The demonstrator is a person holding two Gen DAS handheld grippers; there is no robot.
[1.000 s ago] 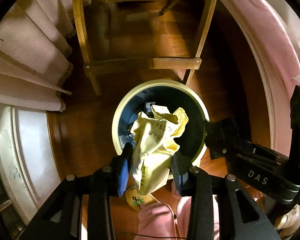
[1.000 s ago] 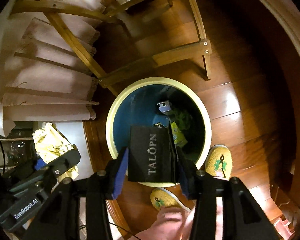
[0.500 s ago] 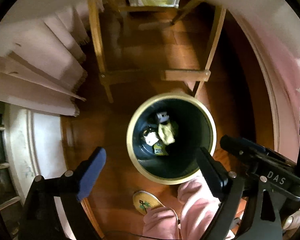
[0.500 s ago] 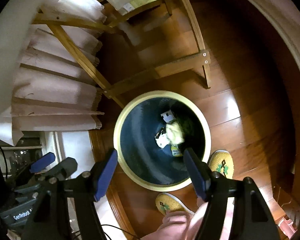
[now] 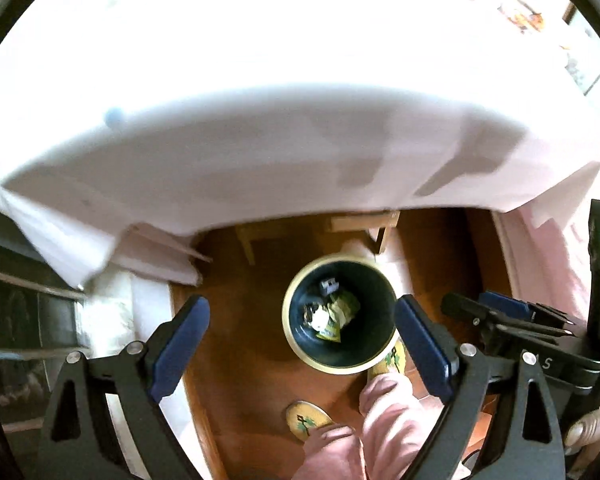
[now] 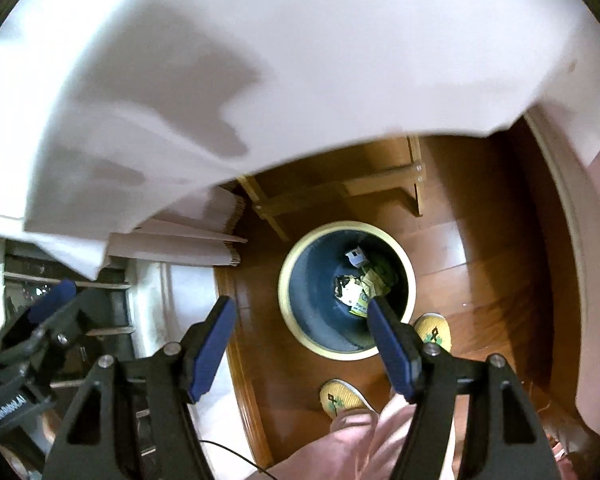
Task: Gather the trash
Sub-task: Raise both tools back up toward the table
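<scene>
Tablecloth (image 5: 300, 120) edge looms over both views, hiding whatever trash remains above; best cleared with a straight rise, tips kept off the hanging fabric. Bin (image 5: 296, 350) below on wood floor (image 6: 480, 240), beside chair frame (image 6: 340, 196), slippers (image 6: 342, 394) just beside rim. Left gripper (image 5: 300, 332) and right gripper (image 6: 300, 336) spread wide, just opened, nothing between. Dropped wrappers (image 6: 356, 288) at bin bottom.
</scene>
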